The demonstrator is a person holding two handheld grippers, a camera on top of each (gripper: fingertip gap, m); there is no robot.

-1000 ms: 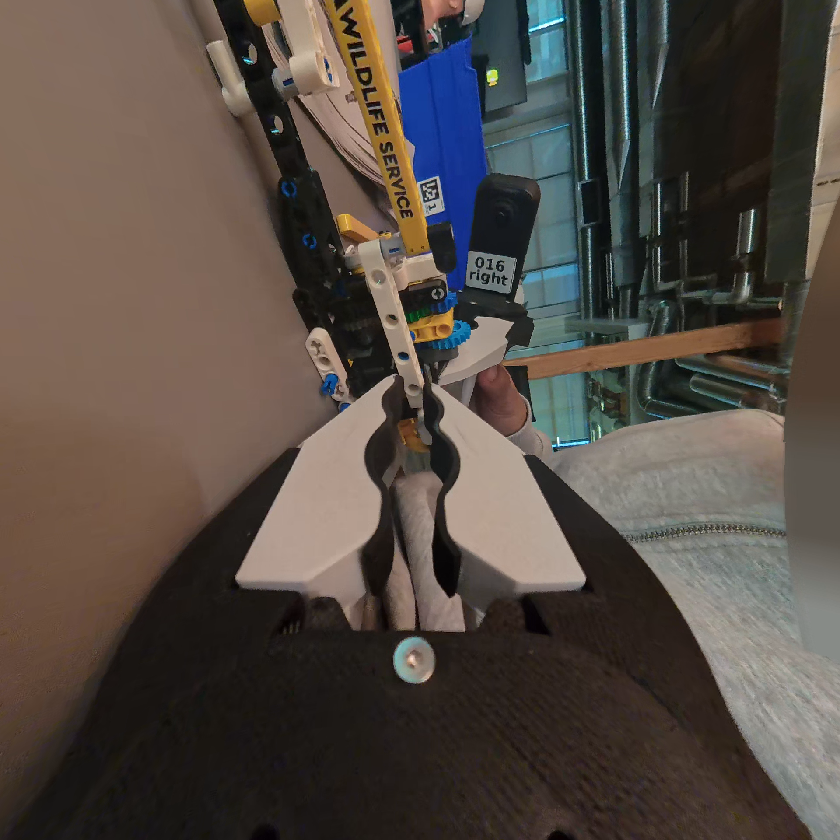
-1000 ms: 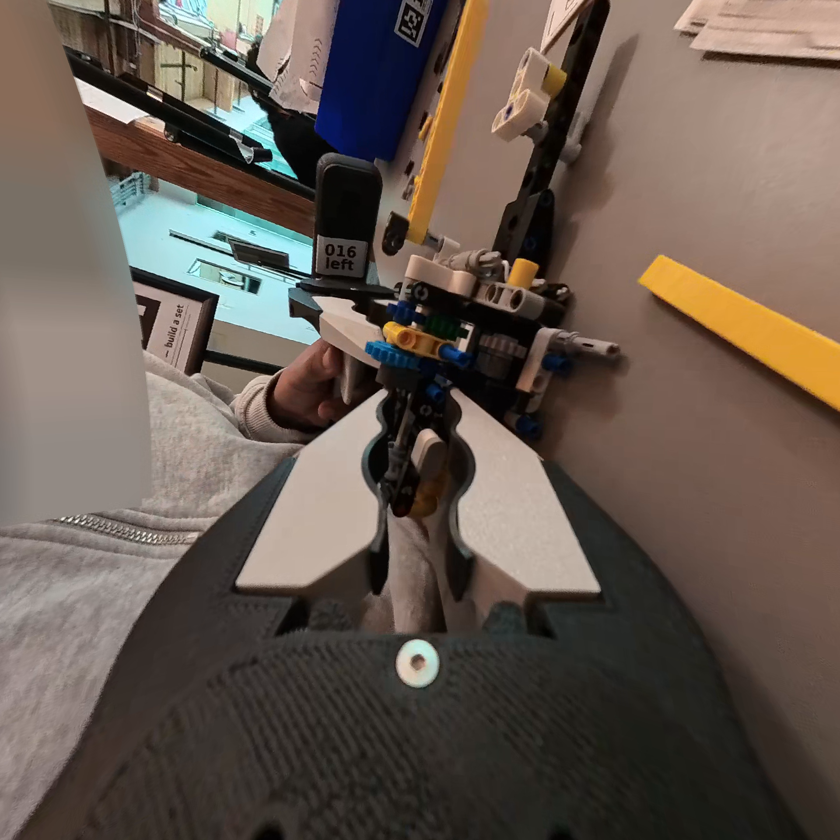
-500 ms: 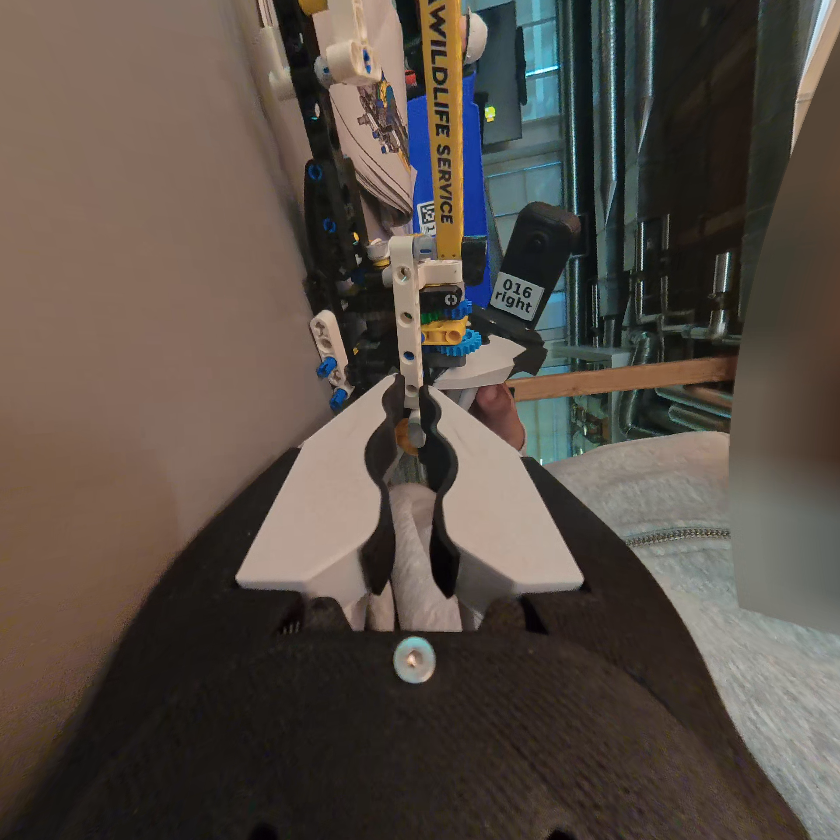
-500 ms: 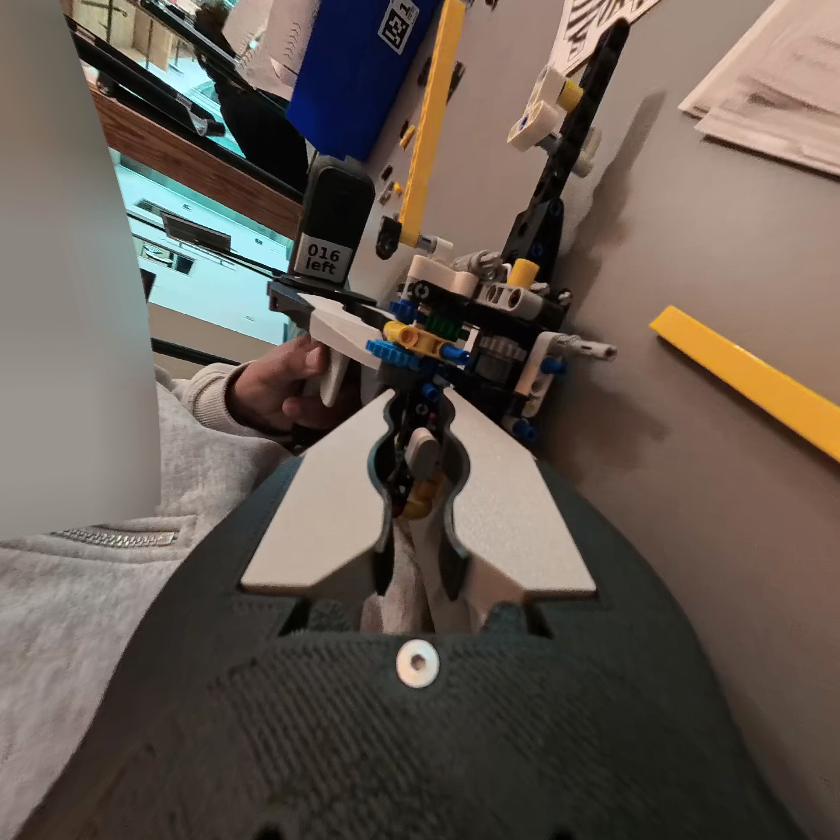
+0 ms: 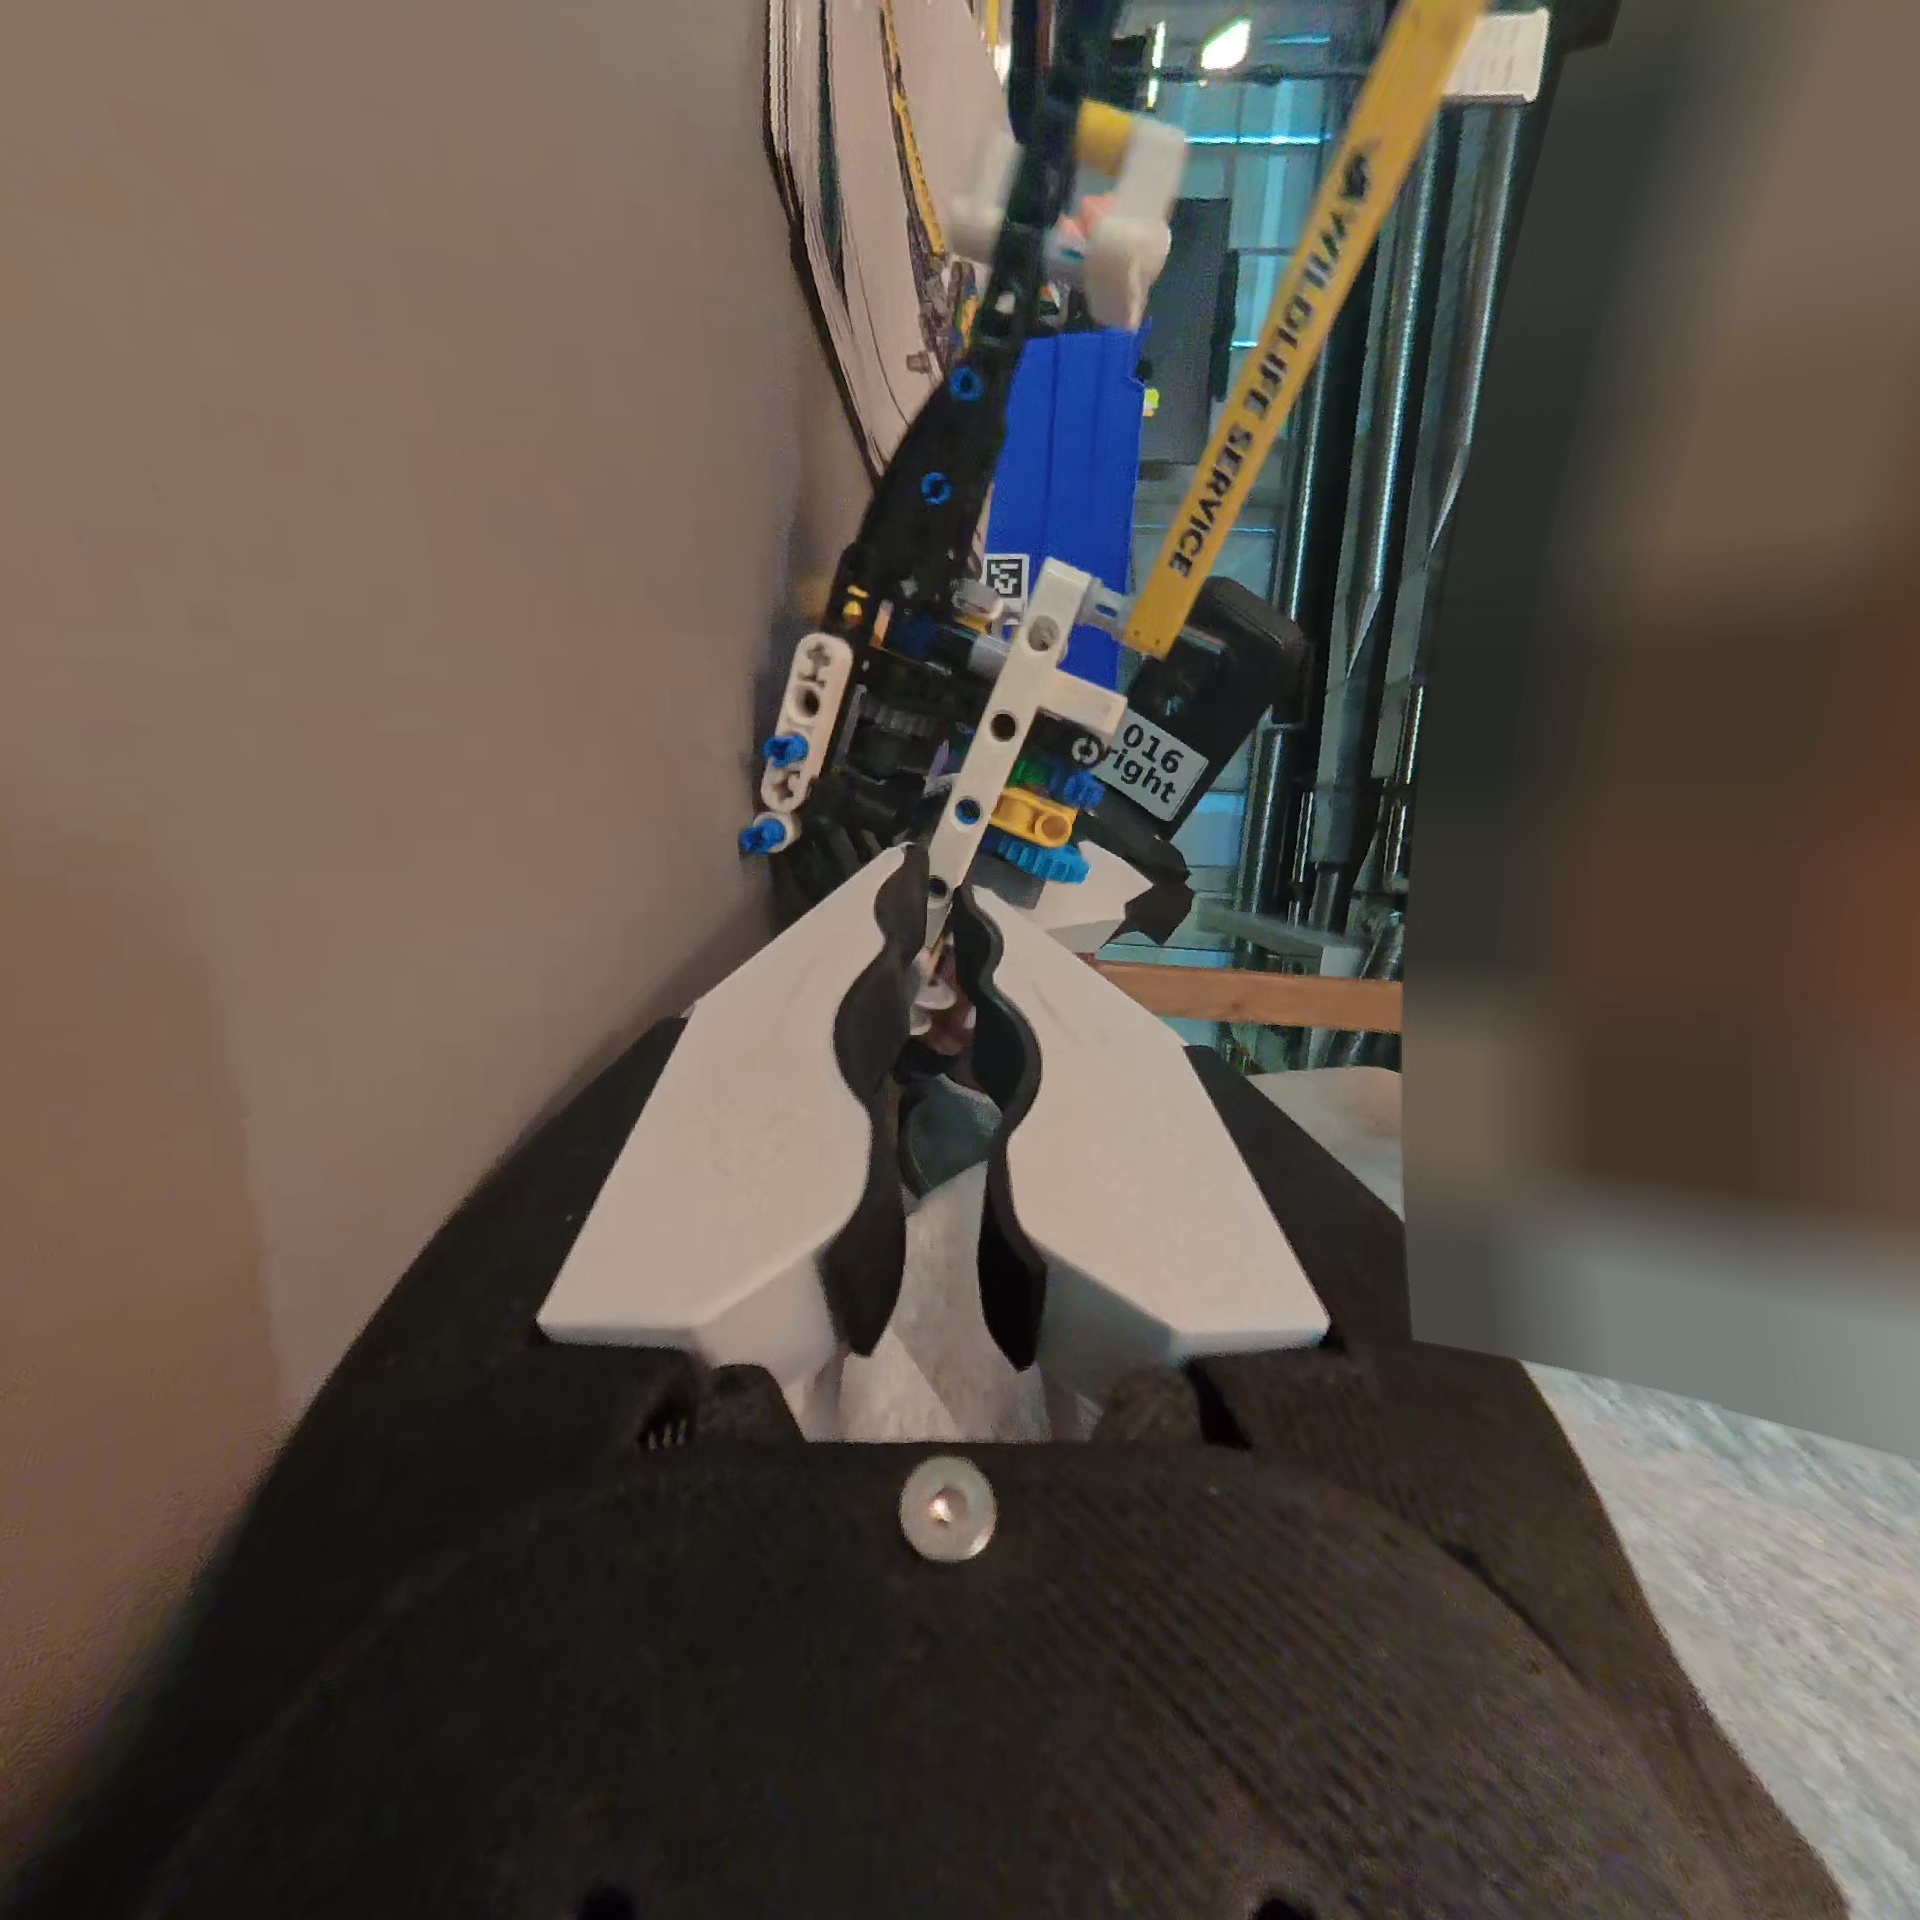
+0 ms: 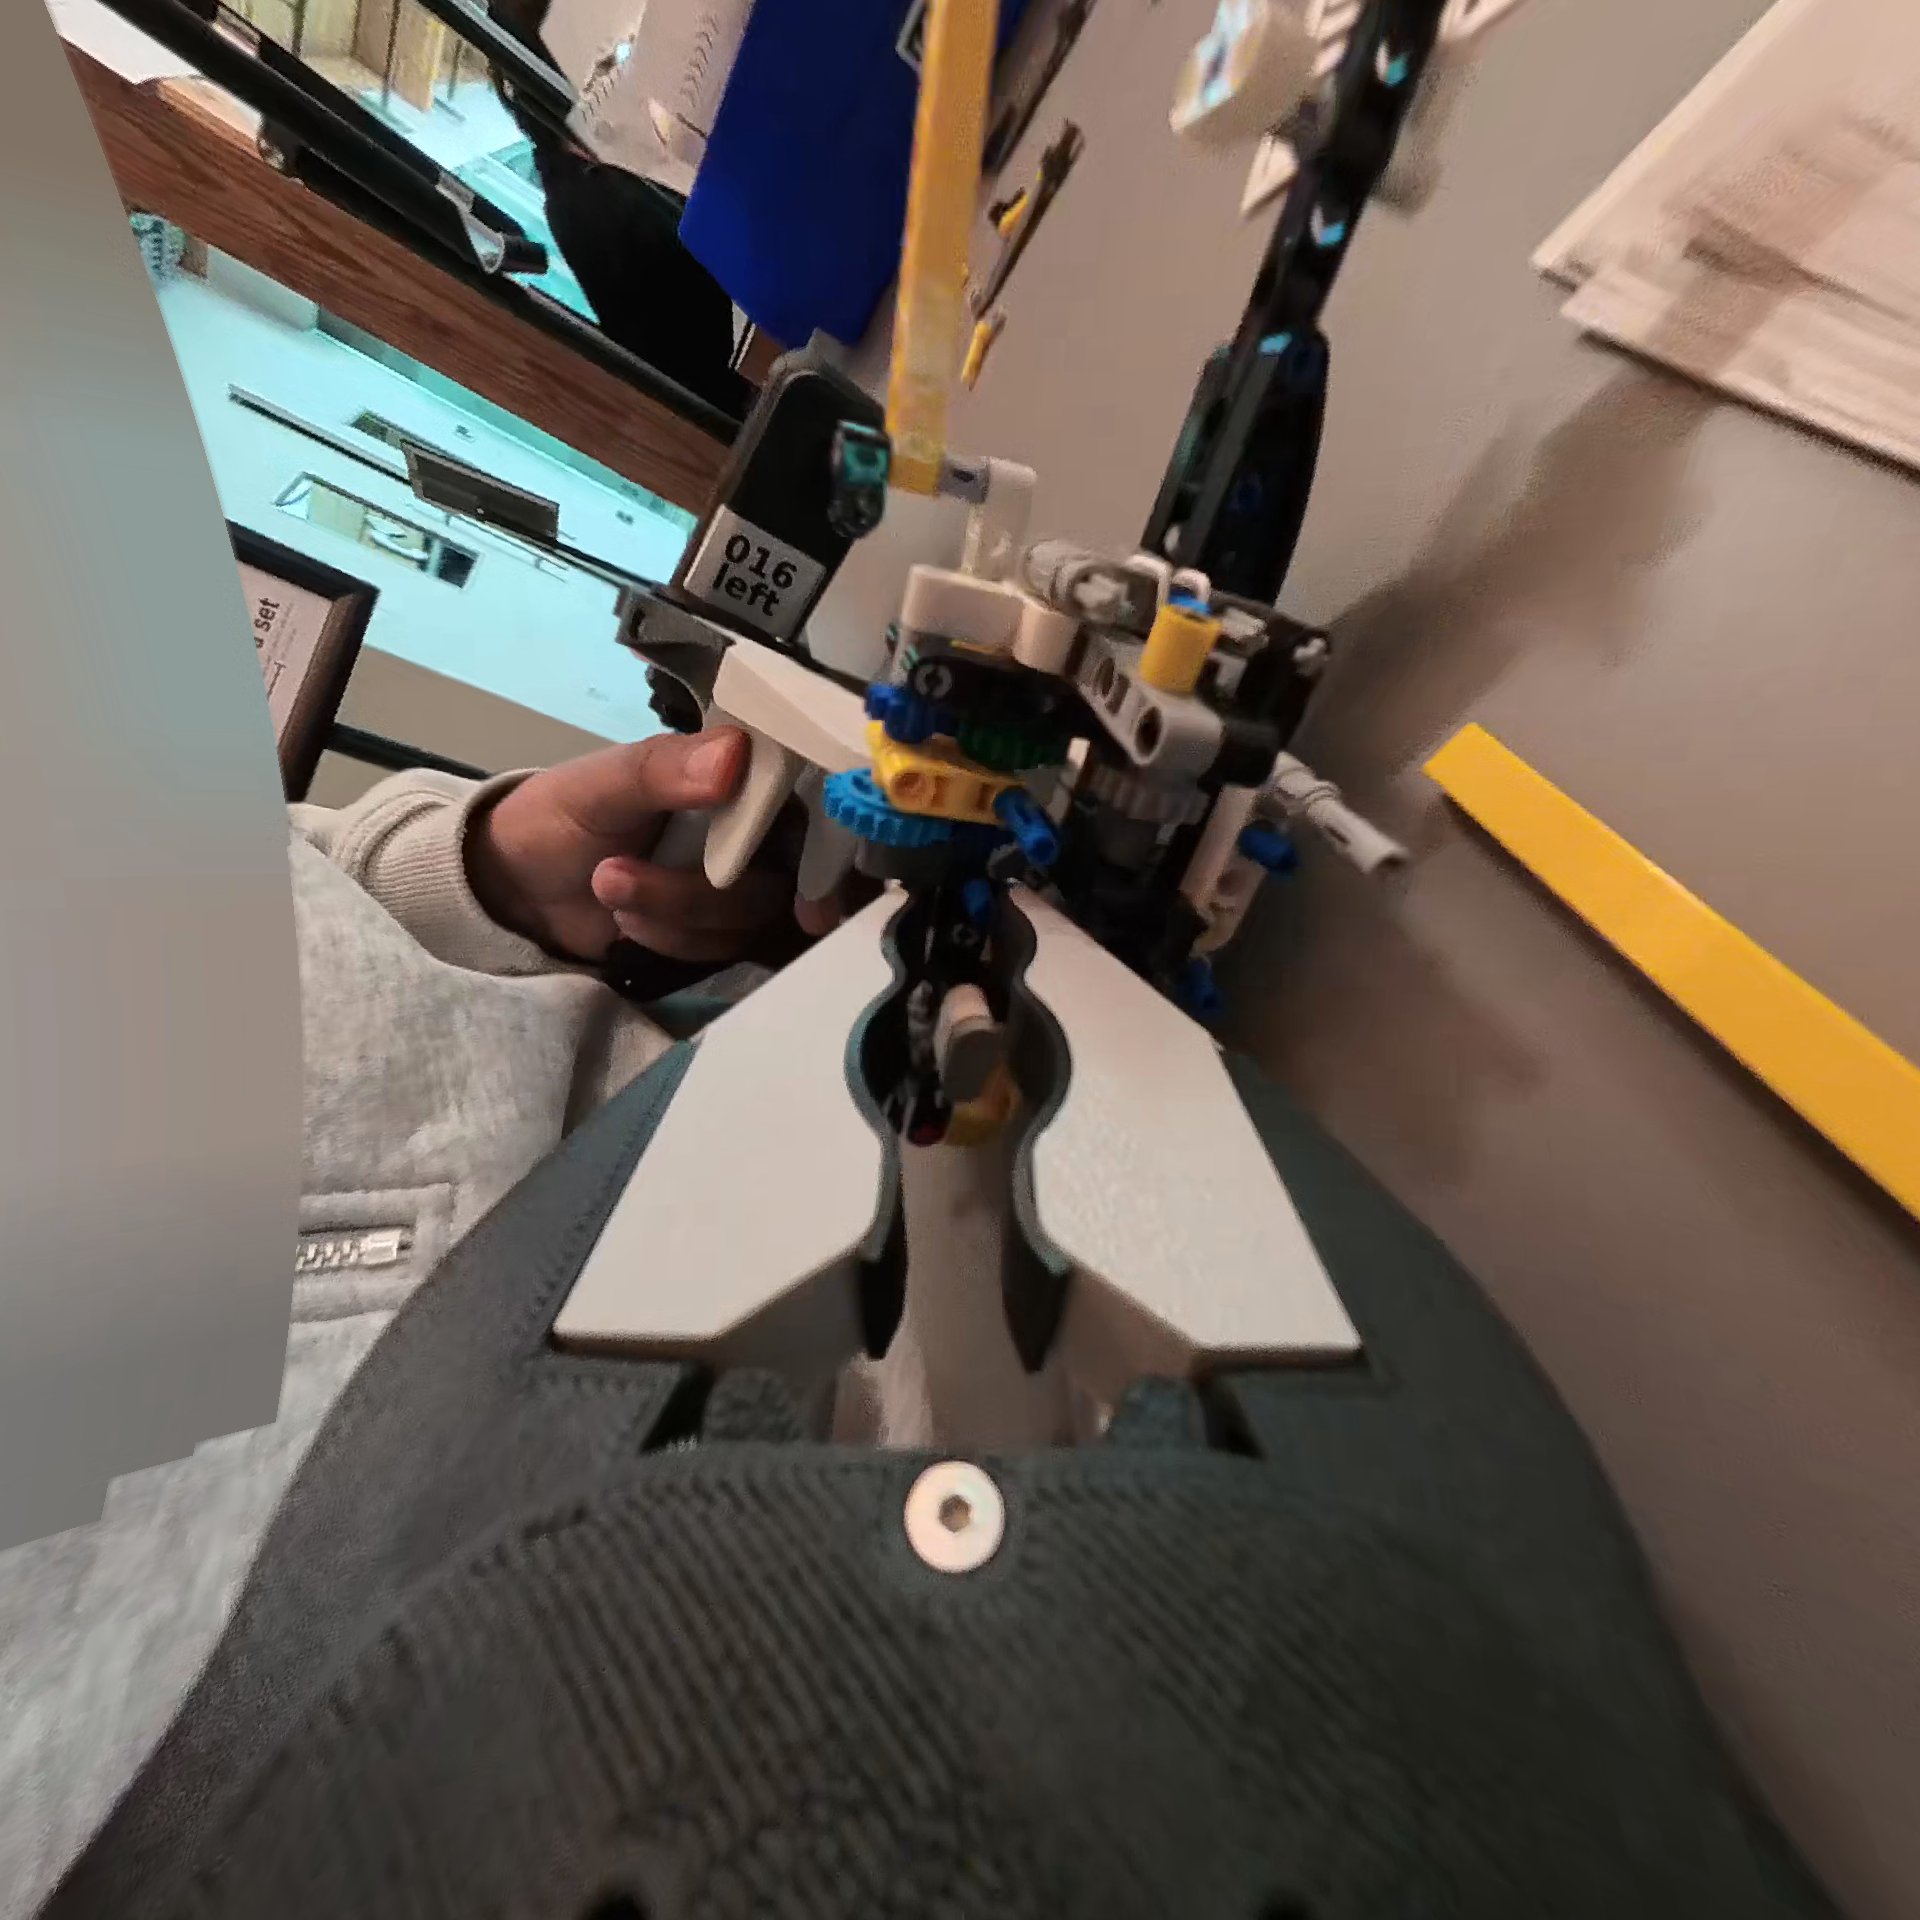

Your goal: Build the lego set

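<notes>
We see glossy plastic in the lego model (image 6: 1049, 727), and matt grey plastic on the right gripper (image 6: 961, 935) fingers. At nine o'clock lies a soft grey cloth sleeve (image 6: 416, 1039); at two o'clock, matt paper sheets (image 6: 1766, 260).

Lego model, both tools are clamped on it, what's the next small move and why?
Probably hold the lego model steady until it stops swinging. The left tool is shut on its white beam and the right tool on its black stem, yet the yellow blade looks motion-blurred.

Multicoloured plastic lego model (image 6: 1122, 707) clamped between left gripper (image 5: 935, 904) and right gripper (image 6: 956, 925), just beside grey tabletop (image 6: 1558, 623); flat yellow plastic strip (image 6: 1662, 966) lies on it, right of the model.
</notes>
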